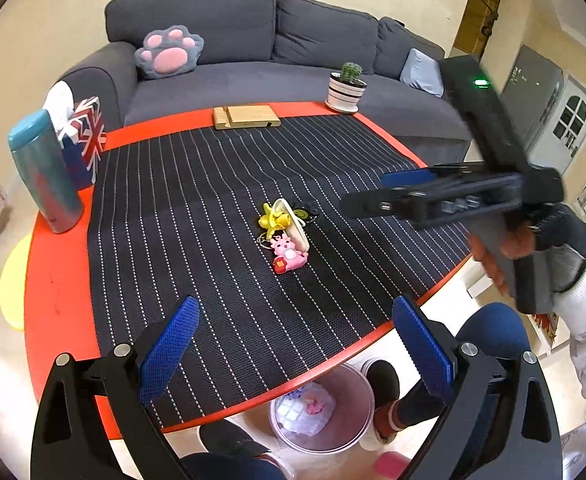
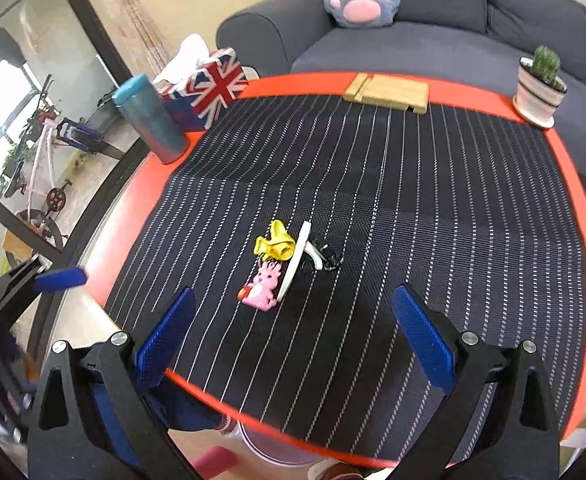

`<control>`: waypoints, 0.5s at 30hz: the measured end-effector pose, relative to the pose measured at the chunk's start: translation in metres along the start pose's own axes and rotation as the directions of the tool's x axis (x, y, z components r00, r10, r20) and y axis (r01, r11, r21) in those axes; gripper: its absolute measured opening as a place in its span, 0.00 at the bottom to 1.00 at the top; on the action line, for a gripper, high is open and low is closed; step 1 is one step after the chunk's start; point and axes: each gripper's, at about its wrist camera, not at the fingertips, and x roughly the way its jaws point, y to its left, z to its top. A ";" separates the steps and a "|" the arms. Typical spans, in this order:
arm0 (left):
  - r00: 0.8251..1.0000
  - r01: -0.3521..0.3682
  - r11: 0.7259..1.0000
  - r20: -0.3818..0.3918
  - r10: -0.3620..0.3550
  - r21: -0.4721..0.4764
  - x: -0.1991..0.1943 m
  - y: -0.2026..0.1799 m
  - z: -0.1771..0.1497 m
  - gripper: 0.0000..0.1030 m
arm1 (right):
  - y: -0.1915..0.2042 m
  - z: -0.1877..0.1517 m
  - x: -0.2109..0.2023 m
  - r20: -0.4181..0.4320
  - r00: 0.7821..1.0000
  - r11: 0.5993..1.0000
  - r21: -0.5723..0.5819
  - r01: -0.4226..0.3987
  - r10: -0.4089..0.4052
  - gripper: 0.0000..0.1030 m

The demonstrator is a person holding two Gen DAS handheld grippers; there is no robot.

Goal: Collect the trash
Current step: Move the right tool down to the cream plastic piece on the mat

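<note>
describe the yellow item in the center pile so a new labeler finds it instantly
On the red table, look at the middle of the striped black mat for a small cluster. The crumpled yellow balloon lies at its far-left edge, against a white oval piece; the pink rabbit charm lies nearer.

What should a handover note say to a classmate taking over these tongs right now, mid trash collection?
Left tongs: open, empty, above the table's near edge.
Right tongs: open, empty, also at the near edge.
Trash: a small pile mid-mat, holding a yellow crumpled piece, a pink rabbit-shaped item, a white curved piece and something black.
Bin: on the floor under the near edge, already holding some rubbish.
Done: apparently earlier drops.
Left: grasp the pile's pieces and drop them in the bin.
</note>
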 end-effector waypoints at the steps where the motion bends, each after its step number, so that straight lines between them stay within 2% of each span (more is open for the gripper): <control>1: 1.000 -0.001 1.000 0.000 0.001 -0.001 0.000 0.001 0.000 0.91 | -0.001 0.003 0.008 -0.015 1.000 1.000 0.011 -0.009 0.009 0.94; 3: 1.000 -0.003 1.000 -0.001 0.003 -0.006 0.000 0.004 -0.001 0.91 | -0.003 0.006 0.018 -0.035 0.999 1.000 0.019 -0.015 0.016 0.90; 15: 1.000 -0.014 0.999 -0.001 0.014 -0.029 0.001 0.015 -0.003 0.91 | -0.009 0.013 0.062 -0.125 0.987 0.991 0.101 -0.090 0.103 0.47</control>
